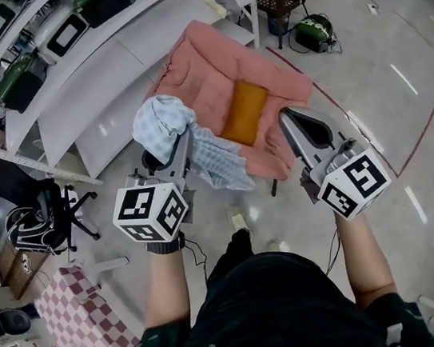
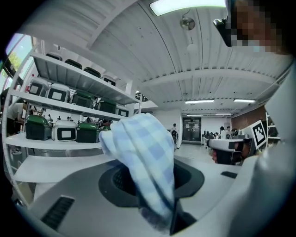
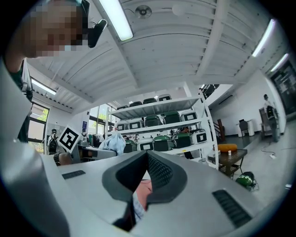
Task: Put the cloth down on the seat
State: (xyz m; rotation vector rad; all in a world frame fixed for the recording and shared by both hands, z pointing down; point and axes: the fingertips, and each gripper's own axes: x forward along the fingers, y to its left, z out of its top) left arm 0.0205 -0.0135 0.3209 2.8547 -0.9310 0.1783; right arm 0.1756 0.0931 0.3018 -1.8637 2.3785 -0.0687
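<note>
Cloth (image 1: pixel 163 128), pale blue check, is clamped in the left gripper (image 1: pixel 186 137). It bunches over the jaw tips, and a loose tail hangs down on the right side of the jaws. The left gripper view shows fabric filling the gap between the jaws and draping over them. The cloth is held up in the air, not yet on the seat (image 1: pixel 209 69).

In the head view the cloth overlaps the seat's near left edge. The seat is covered in pink fabric, with an orange cushion (image 1: pixel 244 112) lying near its middle.

Right gripper (image 1: pixel 285 115) is empty, with its jaws meeting at the tips. It is level with the left one, on the other side of the cushion. Through the gap behind its tips show a bit of pink seat and checked cloth.

Shelves (image 1: pixel 61 50) carrying green and white boxes stand left of the seat. The floor (image 1: pixel 394 61) is pale and glossy.
</note>
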